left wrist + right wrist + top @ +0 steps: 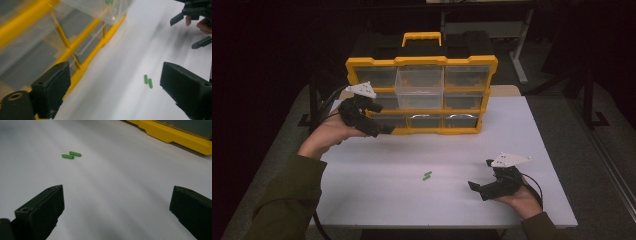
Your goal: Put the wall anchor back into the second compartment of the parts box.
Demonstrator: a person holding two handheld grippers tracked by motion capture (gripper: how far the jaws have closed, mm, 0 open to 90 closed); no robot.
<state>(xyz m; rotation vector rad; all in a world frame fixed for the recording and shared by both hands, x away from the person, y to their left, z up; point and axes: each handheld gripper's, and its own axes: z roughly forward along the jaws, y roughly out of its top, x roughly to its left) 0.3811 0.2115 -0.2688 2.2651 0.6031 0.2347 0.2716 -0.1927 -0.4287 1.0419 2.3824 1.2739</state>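
On white table [512, 125], two green pegs [427, 175] lie.

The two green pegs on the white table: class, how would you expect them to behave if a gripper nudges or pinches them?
The green pegs look like short round rods lying on their sides, so a sideways nudge would probably roll them across the smooth white table. They seem tiny beside the open right gripper, so likely very light and easily flicked away. They appear stiff, probably plastic, and might slip from a pinch.
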